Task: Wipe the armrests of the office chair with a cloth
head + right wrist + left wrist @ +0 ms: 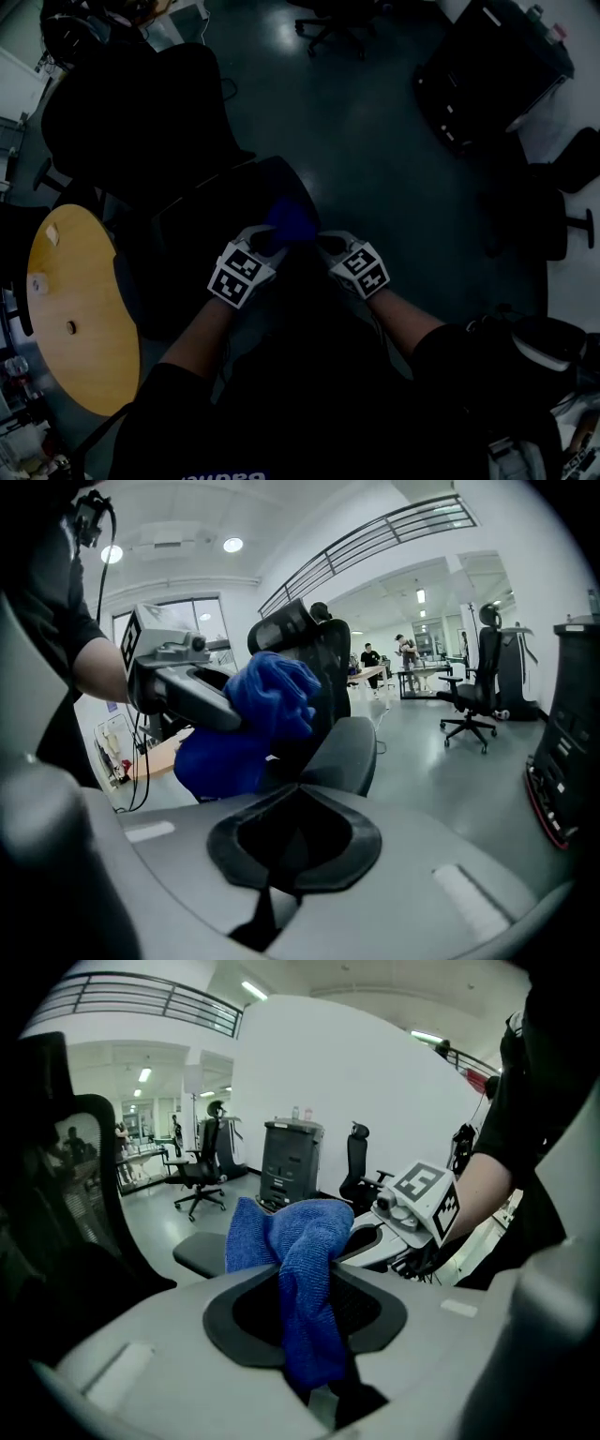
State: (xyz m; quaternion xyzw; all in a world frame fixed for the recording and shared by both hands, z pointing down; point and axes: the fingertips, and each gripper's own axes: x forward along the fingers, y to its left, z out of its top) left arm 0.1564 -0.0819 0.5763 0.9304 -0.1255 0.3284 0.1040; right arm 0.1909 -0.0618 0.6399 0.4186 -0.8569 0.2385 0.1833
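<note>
A blue cloth [292, 220] is bunched between my two grippers above the seat of a black office chair [141, 122]. My left gripper [265, 242] is shut on the cloth [300, 1241], which hangs down between its jaws and puffs out above them. A dark armrest pad [202, 1252] lies just behind the cloth. My right gripper [328, 244] faces the left one at close range, its jaws together and empty. In the right gripper view the cloth [253, 724] sits in the left gripper, to the left of the armrest pad [342, 752] and the chair's backrest [314, 639].
A round wooden table [75, 309] stands at the left of the chair. Other office chairs [333, 28] and a black cabinet [492, 66] stand farther off on the grey floor. Another dark chair [548, 206] is at the right.
</note>
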